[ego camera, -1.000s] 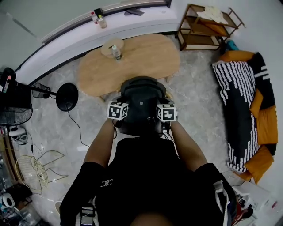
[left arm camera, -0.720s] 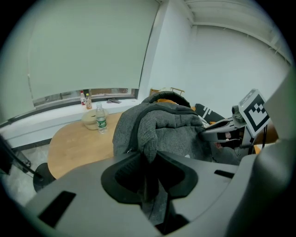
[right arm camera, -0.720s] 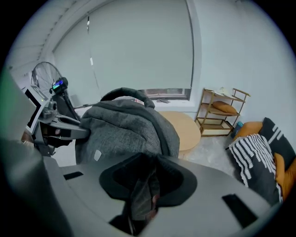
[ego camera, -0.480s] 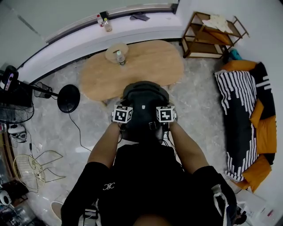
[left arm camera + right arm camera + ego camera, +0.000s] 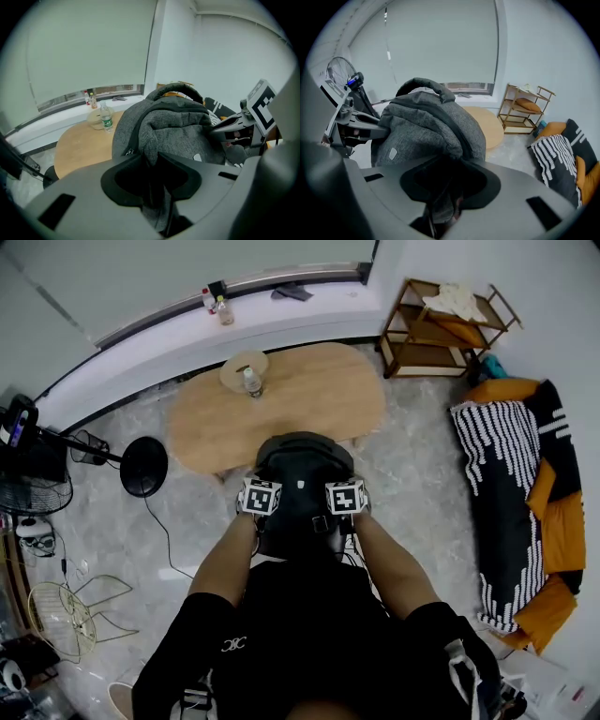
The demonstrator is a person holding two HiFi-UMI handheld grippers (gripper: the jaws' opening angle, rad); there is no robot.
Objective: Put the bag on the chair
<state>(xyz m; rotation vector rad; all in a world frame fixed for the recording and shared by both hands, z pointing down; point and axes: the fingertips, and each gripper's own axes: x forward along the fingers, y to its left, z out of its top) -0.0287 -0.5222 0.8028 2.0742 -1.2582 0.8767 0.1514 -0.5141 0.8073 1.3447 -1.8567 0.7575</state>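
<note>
Left gripper view, left gripper (image 5: 152, 187) fingers opening on pinched bag (image 5: 178, 131), right gripper (image 5: 445, 194) likewise

An oval wooden table (image 5: 281, 404) stands on a grey marbled floor (image 5: 422, 460). Behind the table, a long white window ledge (image 5: 300, 310) runs beneath a pale blind (image 5: 84, 47). To the right of the table is a wooden shelf rack (image 5: 441, 320). Farther right lies an orange seat (image 5: 562, 512) under a black-and-white striped throw (image 5: 502, 474). Left of the table stands a black fan (image 5: 143, 467).
</note>
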